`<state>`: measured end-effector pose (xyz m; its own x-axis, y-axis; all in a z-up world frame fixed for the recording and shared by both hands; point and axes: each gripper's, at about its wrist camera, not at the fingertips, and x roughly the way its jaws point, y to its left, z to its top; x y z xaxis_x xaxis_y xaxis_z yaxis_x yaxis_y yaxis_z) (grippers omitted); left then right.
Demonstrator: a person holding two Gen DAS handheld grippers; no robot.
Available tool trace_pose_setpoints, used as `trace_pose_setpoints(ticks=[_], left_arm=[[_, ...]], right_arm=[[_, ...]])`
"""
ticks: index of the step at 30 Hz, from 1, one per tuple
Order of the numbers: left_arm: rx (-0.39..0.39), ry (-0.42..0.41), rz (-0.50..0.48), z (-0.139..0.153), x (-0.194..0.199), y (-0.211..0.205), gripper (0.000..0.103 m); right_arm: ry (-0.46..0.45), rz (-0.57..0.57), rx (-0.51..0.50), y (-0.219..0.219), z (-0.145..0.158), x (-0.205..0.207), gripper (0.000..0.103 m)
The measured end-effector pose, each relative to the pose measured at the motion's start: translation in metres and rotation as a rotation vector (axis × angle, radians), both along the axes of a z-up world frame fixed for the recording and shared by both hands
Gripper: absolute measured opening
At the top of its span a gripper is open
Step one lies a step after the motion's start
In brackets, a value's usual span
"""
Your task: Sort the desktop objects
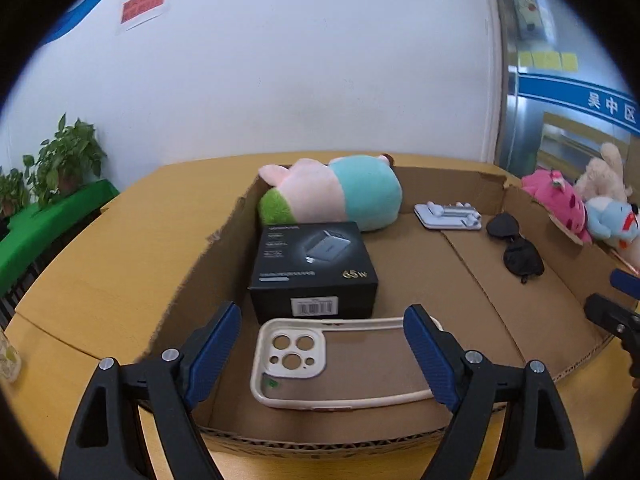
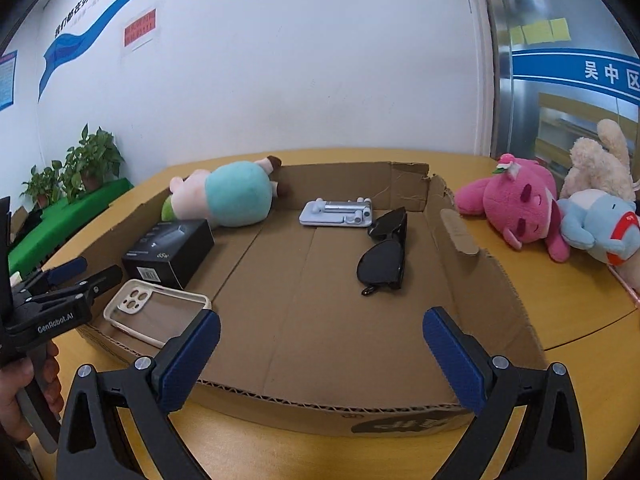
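Note:
A shallow cardboard box sits on the wooden table. Inside lie a cream phone case, a black charger box, a pink and teal plush, a grey phone stand and black sunglasses. My left gripper is open, its fingers astride the phone case without touching it. My right gripper is open and empty over the box's near edge; its tip shows in the left wrist view.
Outside the box at the right lie a pink plush, a light blue plush and a beige plush. Potted plants stand on a green surface at the left. A white wall is behind the table.

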<state>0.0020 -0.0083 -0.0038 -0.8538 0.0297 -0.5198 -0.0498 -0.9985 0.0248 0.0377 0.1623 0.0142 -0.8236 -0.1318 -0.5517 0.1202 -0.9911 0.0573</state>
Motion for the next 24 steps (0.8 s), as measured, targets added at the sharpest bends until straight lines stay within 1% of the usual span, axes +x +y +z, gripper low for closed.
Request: trace_pose_setpoints(ticks=[1, 3, 5, 6, 10, 11, 24], left_arm=[[-0.021, 0.003, -0.003, -0.002, 0.001, 0.003, 0.084], [-0.015, 0.037, -0.009, -0.003, 0.004, 0.002, 0.084], [-0.018, 0.066, -0.014, -0.003, 0.007, 0.002, 0.085], [-0.016, 0.077, -0.015, -0.003, 0.007, 0.002, 0.086], [-0.019, 0.072, -0.011, -0.003, 0.004, 0.003, 0.089], [-0.019, 0.071, -0.01, -0.003, 0.003, 0.003, 0.089], [-0.019, 0.07, -0.01, -0.003, 0.003, 0.003, 0.089]], right_arm=[[-0.006, 0.005, 0.006, -0.002, -0.002, -0.002, 0.103], [-0.027, 0.013, 0.006, -0.004, -0.013, -0.006, 0.103], [0.017, 0.013, 0.013, -0.005, -0.012, -0.001, 0.103], [0.017, 0.016, 0.007, -0.004, -0.013, 0.0, 0.103], [0.088, 0.02, 0.01, -0.004, -0.014, 0.007, 0.103], [0.094, 0.018, 0.01, -0.003, -0.013, 0.008, 0.103], [0.093, 0.016, 0.01, -0.003, -0.012, 0.007, 0.103]])
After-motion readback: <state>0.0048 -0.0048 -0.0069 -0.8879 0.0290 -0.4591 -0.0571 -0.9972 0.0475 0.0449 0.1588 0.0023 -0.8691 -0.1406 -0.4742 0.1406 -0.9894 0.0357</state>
